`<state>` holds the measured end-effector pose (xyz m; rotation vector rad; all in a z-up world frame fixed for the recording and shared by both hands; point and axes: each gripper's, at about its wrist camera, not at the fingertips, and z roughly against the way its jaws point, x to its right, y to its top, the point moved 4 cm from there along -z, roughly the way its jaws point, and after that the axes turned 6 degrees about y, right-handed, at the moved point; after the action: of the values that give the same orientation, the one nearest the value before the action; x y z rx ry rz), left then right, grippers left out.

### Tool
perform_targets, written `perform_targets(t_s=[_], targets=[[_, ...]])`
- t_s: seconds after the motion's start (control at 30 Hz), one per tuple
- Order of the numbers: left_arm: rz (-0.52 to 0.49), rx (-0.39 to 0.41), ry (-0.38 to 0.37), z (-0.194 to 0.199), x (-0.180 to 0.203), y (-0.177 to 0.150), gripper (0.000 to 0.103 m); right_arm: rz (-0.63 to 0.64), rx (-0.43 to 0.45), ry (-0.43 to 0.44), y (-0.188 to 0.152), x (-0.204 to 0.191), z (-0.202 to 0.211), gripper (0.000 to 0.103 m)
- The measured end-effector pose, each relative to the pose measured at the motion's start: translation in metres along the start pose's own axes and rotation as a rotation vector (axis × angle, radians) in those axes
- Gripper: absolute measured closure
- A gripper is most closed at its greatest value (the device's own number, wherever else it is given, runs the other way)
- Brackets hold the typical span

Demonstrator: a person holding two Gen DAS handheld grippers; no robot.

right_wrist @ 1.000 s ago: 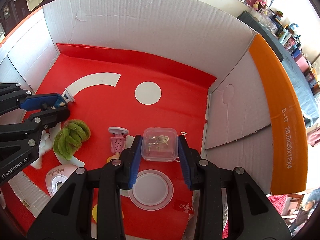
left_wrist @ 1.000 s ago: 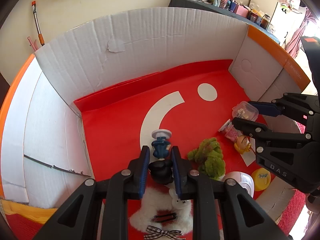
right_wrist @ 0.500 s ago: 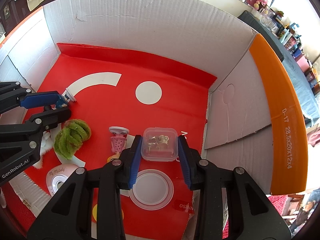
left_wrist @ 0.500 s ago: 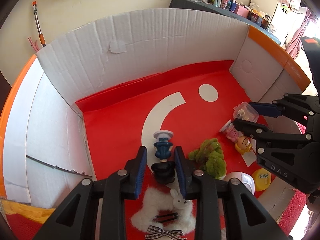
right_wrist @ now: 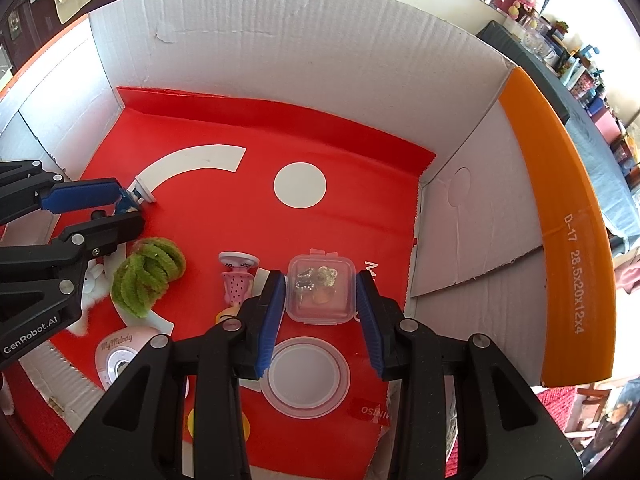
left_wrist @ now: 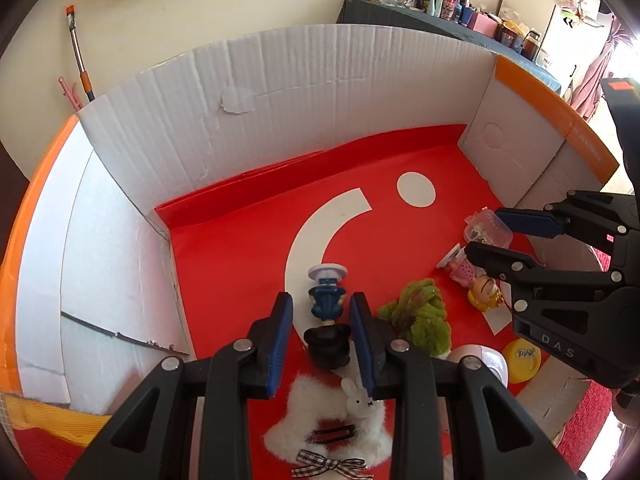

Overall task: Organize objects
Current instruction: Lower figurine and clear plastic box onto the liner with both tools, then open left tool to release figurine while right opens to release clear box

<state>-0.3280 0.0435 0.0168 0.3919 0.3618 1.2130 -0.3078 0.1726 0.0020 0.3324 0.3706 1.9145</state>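
While apart, figurine (left_wrist: 328,320) between tongs (left_wrist: 322,336) (left)

Bright daylight (glare at the right edge), sharp focus, strong fisheye bending, dark corners.

Left wrist camera looking steeply down along its fingers into the cardboard box (left_wrist: 280,92), close range, right wrist camera likewise, further right, both views sharing the red floor (right_wrist: 340,232), green plush (left_wrist: 420,316).

Blue-suited figurine (left_wrist: 327,300), black hair, white round base, lying flat on red box floor; clear lidded square container (right_wrist: 321,290) holding small trinkets, upright, near right cardboard wall
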Motion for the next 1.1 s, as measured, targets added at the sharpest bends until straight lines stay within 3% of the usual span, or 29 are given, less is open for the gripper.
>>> perform_targets(t_s=[0.5, 0.63, 0.7, 0.9, 1.1], targets=[[0.010, 0.034, 0.005, 0.019, 0.004, 0.002, 0.072, -0.023, 0.042, 0.005, -0.007, -0.005, 0.018, 0.067], [0.014, 0.059, 0.000, 0.035, 0.004, -0.009, 0.071, -0.026, 0.085, 0.002, -0.011, -0.009, 0.034, 0.061], [0.019, 0.076, -0.003, 0.043, 0.005, -0.011, 0.067, -0.023, 0.115, 0.001, -0.014, -0.013, 0.043, 0.050], [0.038, 0.133, -0.003, 0.069, 0.007, -0.018, 0.064, -0.029, 0.182, 0.023, -0.022, -0.019, 0.073, 0.048], [0.043, 0.216, 0.020, 0.098, 0.010, -0.026, 0.051, -0.005, 0.253, 0.030, -0.028, -0.026, 0.101, 0.042]])
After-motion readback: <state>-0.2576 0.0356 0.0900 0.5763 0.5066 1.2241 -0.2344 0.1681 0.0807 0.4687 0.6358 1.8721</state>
